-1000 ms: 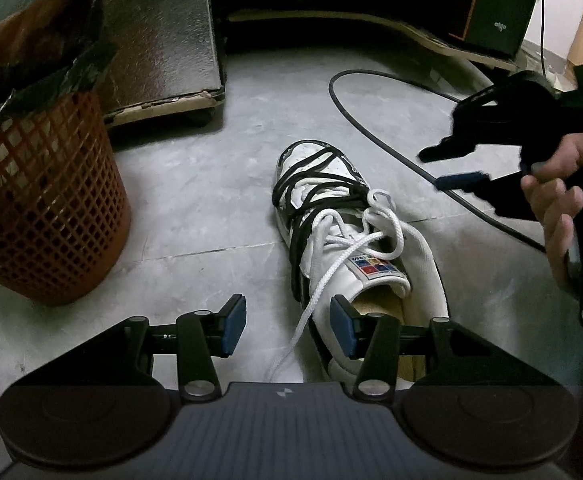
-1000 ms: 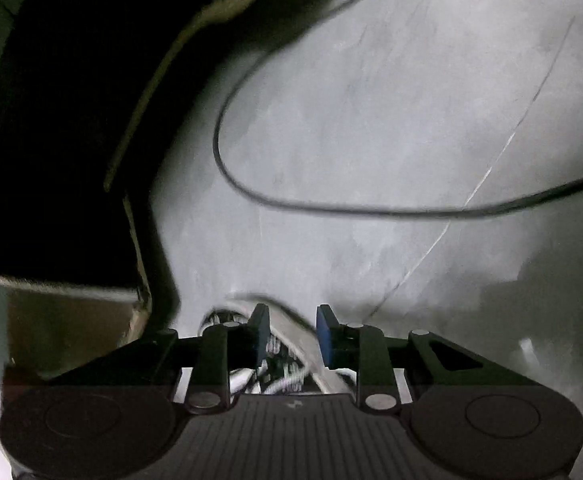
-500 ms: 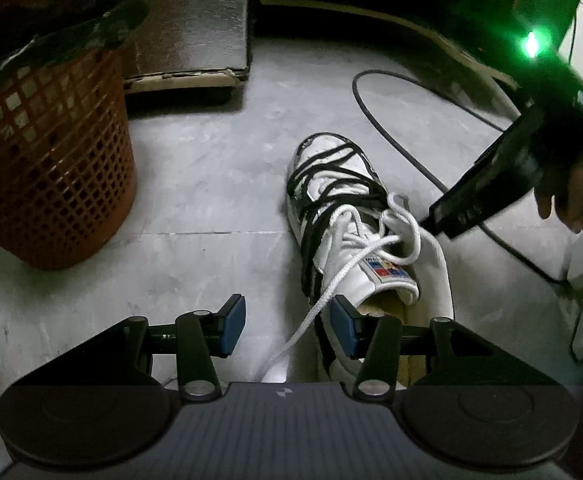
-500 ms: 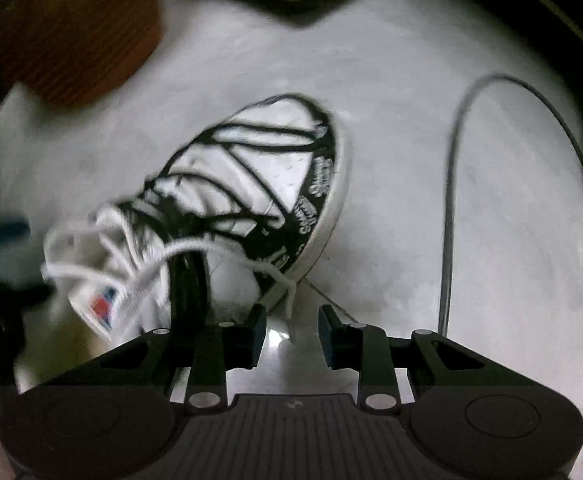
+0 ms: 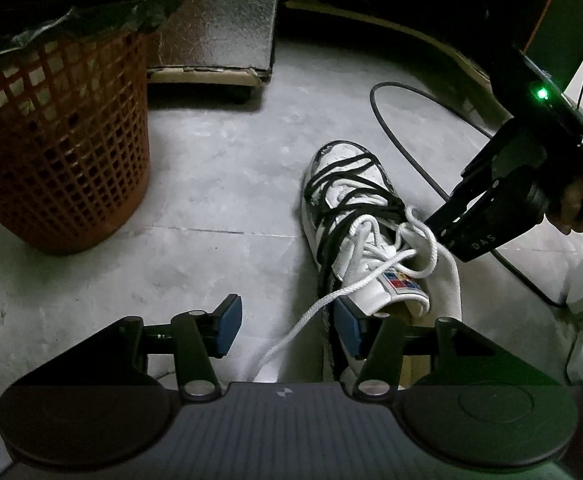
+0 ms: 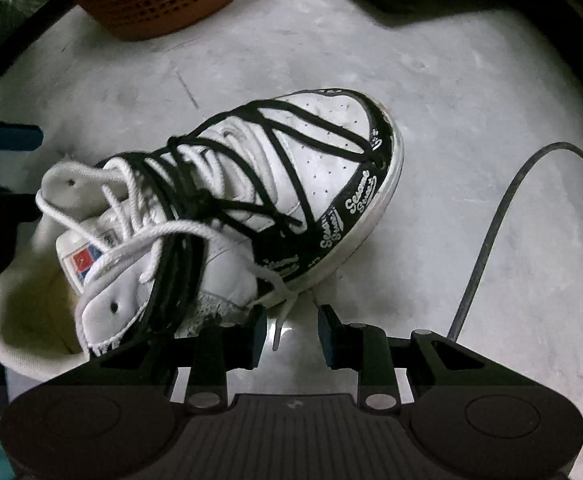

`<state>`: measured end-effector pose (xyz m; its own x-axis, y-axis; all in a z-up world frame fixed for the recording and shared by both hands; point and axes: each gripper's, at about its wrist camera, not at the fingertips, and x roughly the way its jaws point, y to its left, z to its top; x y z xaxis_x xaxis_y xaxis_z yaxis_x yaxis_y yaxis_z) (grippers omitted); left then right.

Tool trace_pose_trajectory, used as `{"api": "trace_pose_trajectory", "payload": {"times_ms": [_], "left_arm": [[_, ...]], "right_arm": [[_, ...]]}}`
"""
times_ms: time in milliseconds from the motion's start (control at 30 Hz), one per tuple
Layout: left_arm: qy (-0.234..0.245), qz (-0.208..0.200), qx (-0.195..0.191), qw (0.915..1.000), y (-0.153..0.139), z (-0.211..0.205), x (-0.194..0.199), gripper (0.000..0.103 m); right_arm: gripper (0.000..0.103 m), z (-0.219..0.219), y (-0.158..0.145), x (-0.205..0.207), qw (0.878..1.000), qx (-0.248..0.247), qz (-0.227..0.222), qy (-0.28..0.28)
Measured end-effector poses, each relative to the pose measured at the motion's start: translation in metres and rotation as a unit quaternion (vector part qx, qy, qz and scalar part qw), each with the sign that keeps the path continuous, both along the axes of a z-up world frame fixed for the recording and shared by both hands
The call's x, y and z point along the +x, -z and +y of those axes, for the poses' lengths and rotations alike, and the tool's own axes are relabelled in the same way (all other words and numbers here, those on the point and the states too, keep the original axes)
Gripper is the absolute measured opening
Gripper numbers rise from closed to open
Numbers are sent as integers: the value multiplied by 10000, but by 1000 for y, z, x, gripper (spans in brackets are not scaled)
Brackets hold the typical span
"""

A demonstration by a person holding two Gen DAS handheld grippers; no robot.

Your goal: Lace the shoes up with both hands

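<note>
Orange basket [image 5: 57, 148] and black cable [image 6: 487, 248] flank the shoe [image 6: 251, 200]; both grippers gape empty.

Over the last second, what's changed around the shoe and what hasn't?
The right gripper swung from facing bare floor and the black cable down to the shoe; its open fingers now straddle a white lace end. The left gripper crept closer, open, a white lace running between its fingers. Nothing gripped. Shoe and orange basket stayed put.
</note>
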<state>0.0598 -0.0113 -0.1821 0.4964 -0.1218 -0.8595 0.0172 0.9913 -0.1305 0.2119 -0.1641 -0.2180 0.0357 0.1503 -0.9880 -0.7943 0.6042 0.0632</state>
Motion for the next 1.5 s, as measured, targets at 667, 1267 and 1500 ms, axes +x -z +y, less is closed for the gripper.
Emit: {"api": "trace_pose_trajectory", "payload": {"times_ms": [667,1267,1500], "left_arm": [[-182,49,-141,9997,0,6,0,55],[-526,93,-333,9980,-2,9,1,55],[-564,37,-406,9976,-6,9,-2,55]], "right_arm": [[12,4,21,-2,9997,-98,-11,-217],[5,-84,-49,2,8828,2312,747,4021],[5,-111,-51,-41,7662,3335,979,5404]]}}
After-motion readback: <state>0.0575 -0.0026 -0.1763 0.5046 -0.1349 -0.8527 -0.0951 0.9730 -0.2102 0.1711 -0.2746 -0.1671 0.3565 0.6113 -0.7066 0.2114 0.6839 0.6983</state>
